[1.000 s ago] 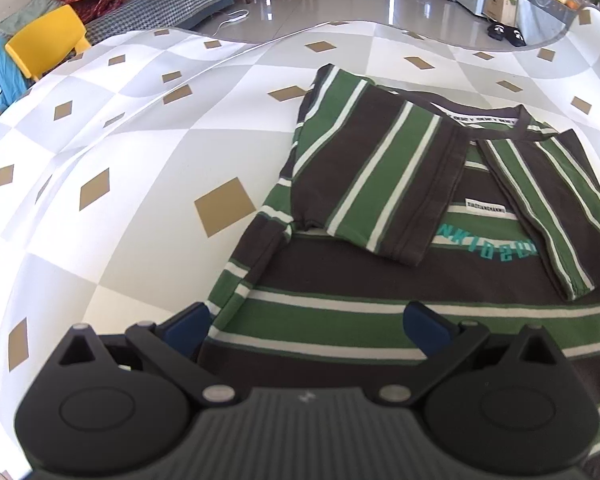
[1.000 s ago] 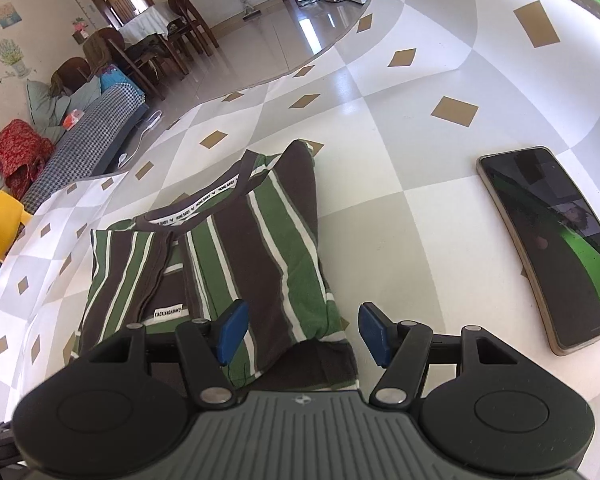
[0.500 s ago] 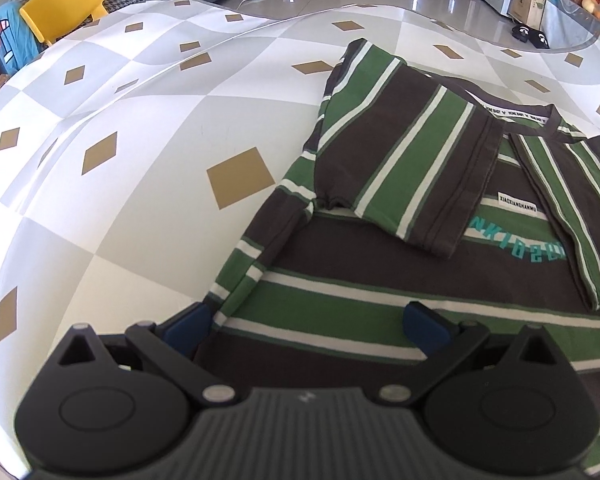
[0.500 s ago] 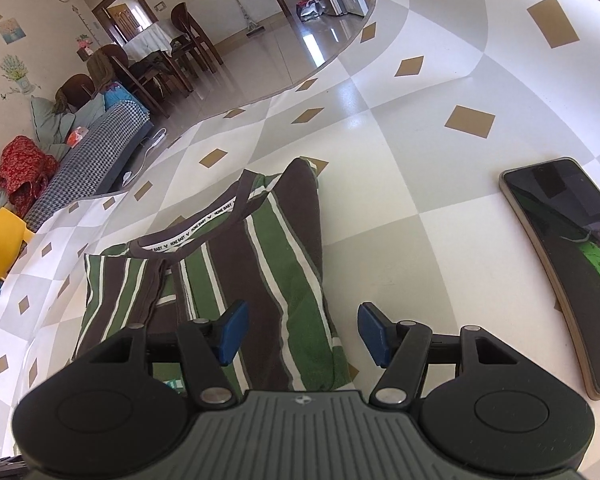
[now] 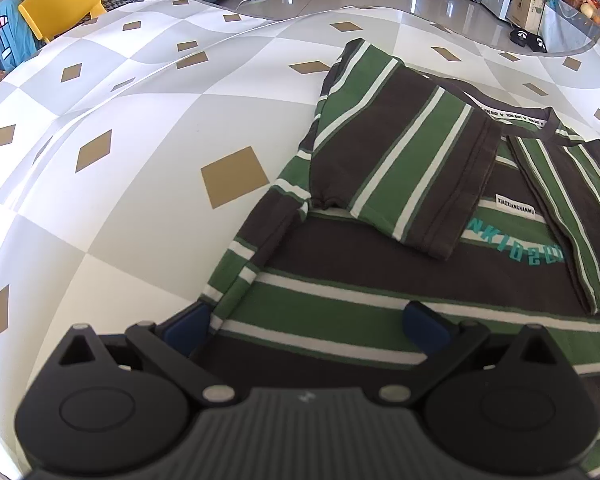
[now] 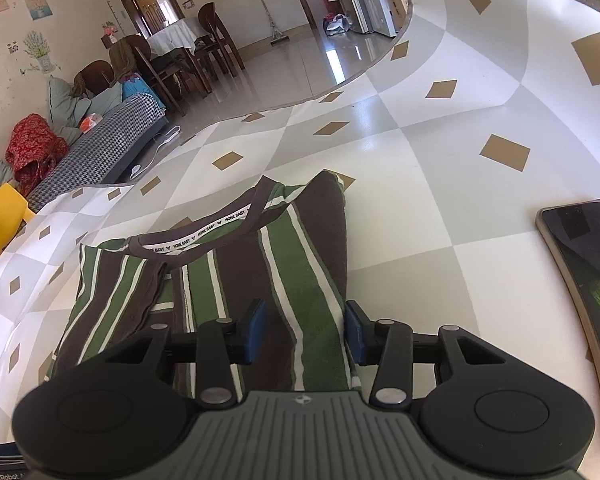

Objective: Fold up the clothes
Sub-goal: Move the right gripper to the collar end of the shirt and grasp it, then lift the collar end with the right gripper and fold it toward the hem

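Observation:
A brown, green and white striped T-shirt [image 5: 380, 248] lies flat on the checked tablecloth [image 5: 140, 160], both sleeves folded in over its chest. My left gripper [image 5: 306, 322] stands open and wide over the shirt's lower left edge, its left pad just off the cloth. In the right wrist view the same shirt [image 6: 300, 248] runs away from me, collar at the far end. My right gripper [image 6: 304, 328] is low over the shirt's folded right side. Its jaws are closing with a strip of cloth between the pads, and the fabric still lies flat and unpinched.
A dark phone [image 6: 584, 280] lies on the cloth just right of the right gripper. The table's far edge [image 6: 360, 76] curves beyond the shirt. A yellow chair [image 5: 64, 4] and a sofa [image 6: 100, 152] stand past the table.
The right gripper has slid over the shirt's right side, away from the phone, and its jaws have narrowed. The left gripper has stayed open in nearly the same place.

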Motion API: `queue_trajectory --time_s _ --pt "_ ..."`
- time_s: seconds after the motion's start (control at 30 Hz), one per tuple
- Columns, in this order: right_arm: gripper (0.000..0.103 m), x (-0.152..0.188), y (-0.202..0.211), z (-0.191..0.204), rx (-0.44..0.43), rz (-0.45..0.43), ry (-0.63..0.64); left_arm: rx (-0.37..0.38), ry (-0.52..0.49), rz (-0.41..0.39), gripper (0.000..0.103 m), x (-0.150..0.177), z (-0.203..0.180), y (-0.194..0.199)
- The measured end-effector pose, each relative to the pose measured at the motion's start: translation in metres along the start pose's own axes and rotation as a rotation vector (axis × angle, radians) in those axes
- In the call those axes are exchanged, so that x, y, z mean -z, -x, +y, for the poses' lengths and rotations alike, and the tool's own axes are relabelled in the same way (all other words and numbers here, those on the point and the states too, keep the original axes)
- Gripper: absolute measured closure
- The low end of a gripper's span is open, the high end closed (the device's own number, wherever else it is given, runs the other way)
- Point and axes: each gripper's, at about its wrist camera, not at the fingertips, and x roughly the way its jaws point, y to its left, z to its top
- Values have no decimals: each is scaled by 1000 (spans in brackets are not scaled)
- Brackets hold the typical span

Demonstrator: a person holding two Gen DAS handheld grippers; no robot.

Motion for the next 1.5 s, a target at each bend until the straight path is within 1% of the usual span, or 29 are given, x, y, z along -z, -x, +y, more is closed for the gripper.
queue_trajectory --time_s 0.07,0.27,0.5,0.73,0.97,1.17,1.33,1.5 --pt "77 1 -1 2 9 -1 17 1 0 -1 0 0 -1 0" --pt "93 2 -3 5 15 1 45 5 -4 -4 0 1 -2 0" --pt "95 1 7 18 37 -28 92 8 -4 -4 0 0 -2 0" --pt "95 0 22 44 47 -82 179 4 -1 -3 0 0 -1 3" --pt "95 -2 33 70 71 -127 237 -2 26 -20 0 1 12 14" --pt "95 -4 43 98 55 -163 278 9 56 -7 0 4 24 17" --pt "95 -5 53 130 12 -206 333 54 98 18 0 7 36 17" --pt "96 -2 53 159 -37 -215 376 123 143 37 0 10 49 18"
